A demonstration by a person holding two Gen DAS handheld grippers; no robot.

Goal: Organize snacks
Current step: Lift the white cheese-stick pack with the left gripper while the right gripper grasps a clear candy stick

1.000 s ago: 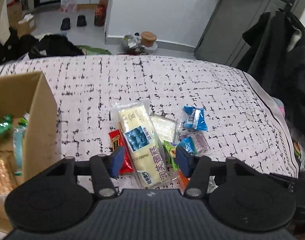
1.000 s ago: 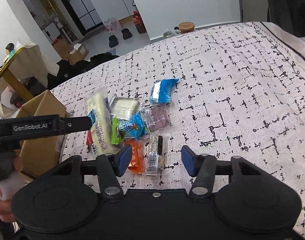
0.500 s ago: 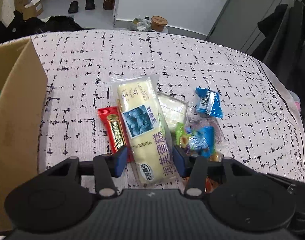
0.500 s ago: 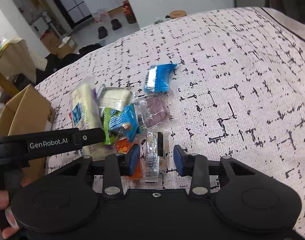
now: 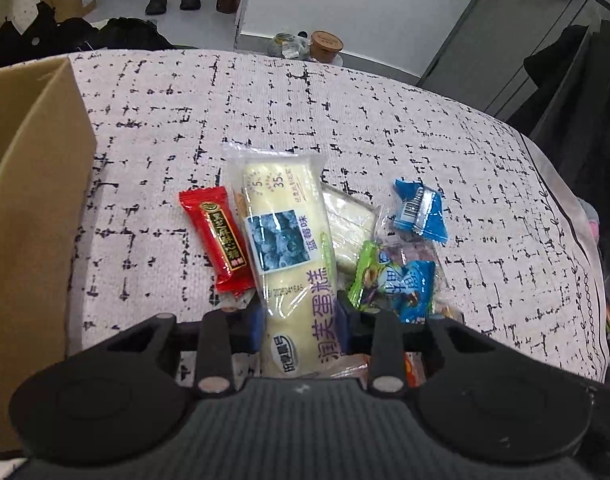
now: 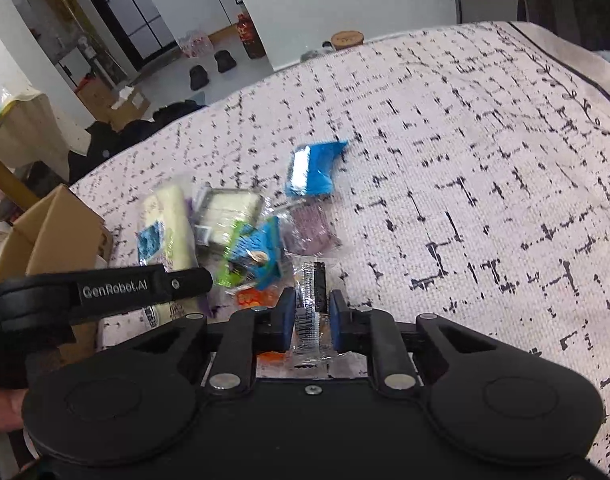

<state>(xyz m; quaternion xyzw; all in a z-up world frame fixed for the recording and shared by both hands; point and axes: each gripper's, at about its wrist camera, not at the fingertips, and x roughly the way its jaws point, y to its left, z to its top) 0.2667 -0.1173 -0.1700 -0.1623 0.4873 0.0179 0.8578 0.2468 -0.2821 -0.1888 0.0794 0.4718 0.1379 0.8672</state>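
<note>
A pile of snack packets lies on the patterned cloth. My left gripper [image 5: 301,322] is shut on the near end of a long yellow cake packet [image 5: 285,252], which also shows in the right wrist view [image 6: 165,228]. My right gripper [image 6: 311,322] is shut on a clear packet with a black strip [image 6: 311,300]. Beside the cake lie a red candy packet [image 5: 217,240], a blue packet [image 5: 419,214], a blue-green packet [image 5: 401,284] and a clear-wrapped white snack [image 5: 349,224]. A cardboard box [image 5: 29,216] stands on the left.
The left gripper's arm [image 6: 105,288] crosses the lower left of the right wrist view. An orange packet [image 6: 253,298] lies under the pile. Dark coats [image 5: 577,92] hang at the right. Bare cloth [image 6: 485,160] stretches to the right of the pile.
Both grippers moved down and forward onto the pile and closed: the left on the yellow cake packet, the right on the clear packet.
</note>
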